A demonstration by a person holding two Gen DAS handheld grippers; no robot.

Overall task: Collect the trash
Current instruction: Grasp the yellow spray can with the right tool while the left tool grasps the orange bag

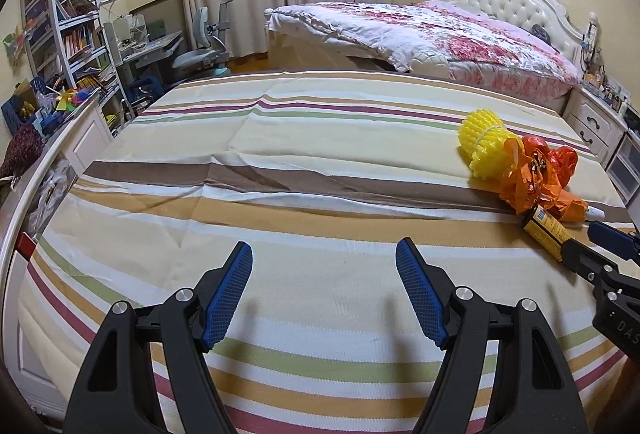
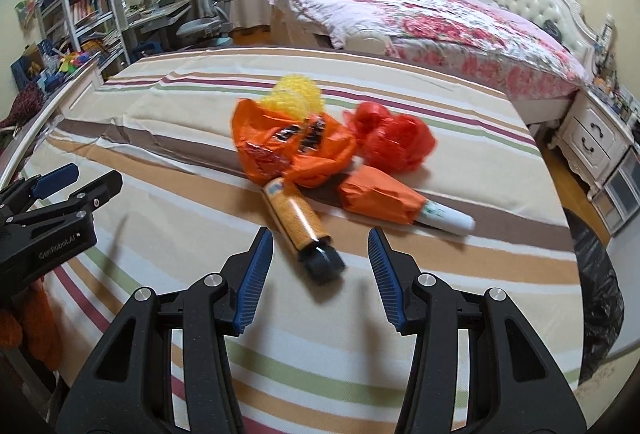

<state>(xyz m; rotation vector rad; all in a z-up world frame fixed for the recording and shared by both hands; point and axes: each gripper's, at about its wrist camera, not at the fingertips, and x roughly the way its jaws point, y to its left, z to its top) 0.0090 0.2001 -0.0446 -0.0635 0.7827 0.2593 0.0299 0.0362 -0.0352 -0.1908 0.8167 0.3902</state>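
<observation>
One tube (image 2: 301, 226) between right gripper (image 2: 320, 246) fingers

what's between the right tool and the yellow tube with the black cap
Nothing: in the right wrist view the right tool is open, and the tube's black cap lies between its fingertips over bare striped sheet.

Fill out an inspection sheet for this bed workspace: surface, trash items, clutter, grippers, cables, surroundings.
Surface: striped bedsheet, creased, mostly bare.
Job's things: orange plastic bag, red plastic bag, yellow spiky roll, yellow tube with a dark cap, orange-wrapped white tube, all clustered together on the sheet.
Clutter: nothing seen on the sheet beyond these.
Grippers: left gripper open over bare sheet; right gripper open, the tube's dark cap between its fingertips, not gripped.
Cables: nothing seen.
Surroundings: floral bed, bookshelf, desk chair, nightstand, black bag at the bedside.
</observation>
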